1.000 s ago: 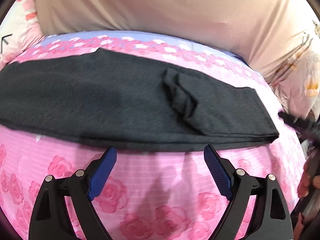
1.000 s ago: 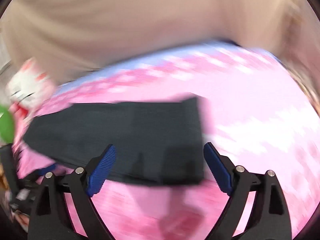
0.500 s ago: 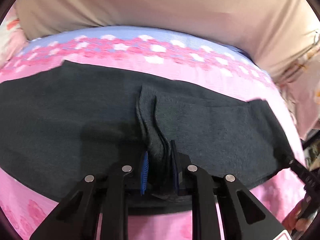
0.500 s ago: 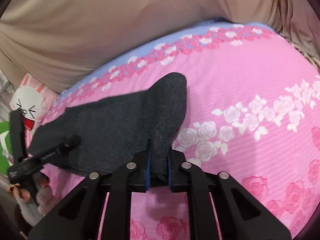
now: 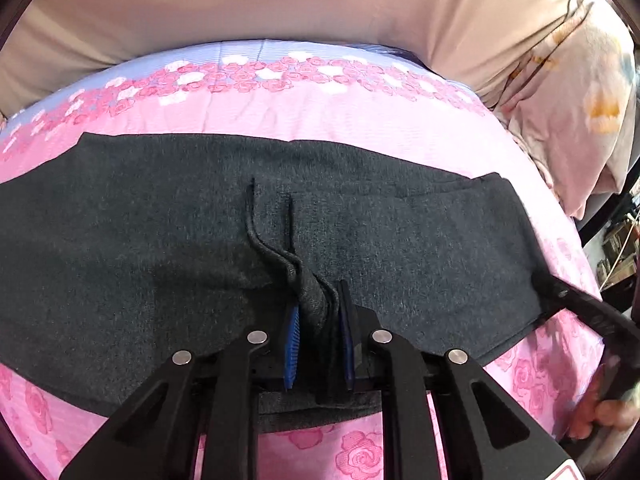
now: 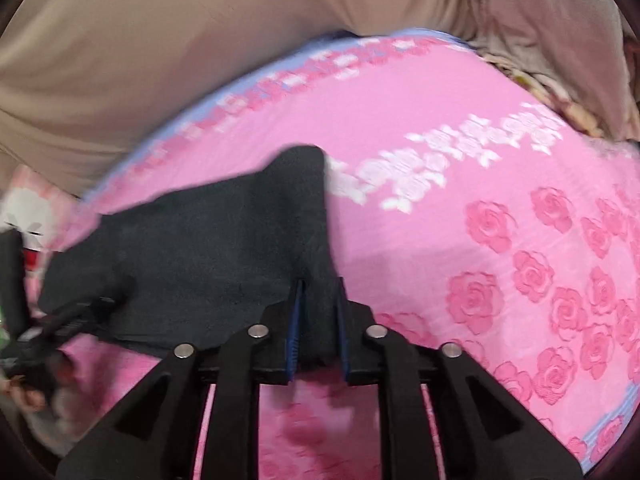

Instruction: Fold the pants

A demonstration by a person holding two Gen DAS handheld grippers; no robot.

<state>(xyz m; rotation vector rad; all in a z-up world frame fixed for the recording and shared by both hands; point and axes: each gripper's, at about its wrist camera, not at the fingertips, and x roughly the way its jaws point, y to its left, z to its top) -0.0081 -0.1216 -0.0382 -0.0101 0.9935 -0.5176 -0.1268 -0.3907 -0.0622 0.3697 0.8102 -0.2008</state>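
Note:
Dark grey pants lie lengthwise across a pink rose-print bed. My left gripper is shut on a bunched fold at the near edge of the pants, about mid-length. My right gripper is shut on the near corner of the pants' right end, which is lifted off the bed. The right gripper also shows in the left wrist view at the pants' right end. The left gripper shows in the right wrist view at far left.
A beige cover rises behind the bed. A floral pillow lies at the right. A cartoon plush pillow sits at the left end. Bare pink sheet lies to the right of the pants.
Both grippers went from open above the near edge to shut on the pants. The fabric now bunches between the jaws and the right end is lifted higher.

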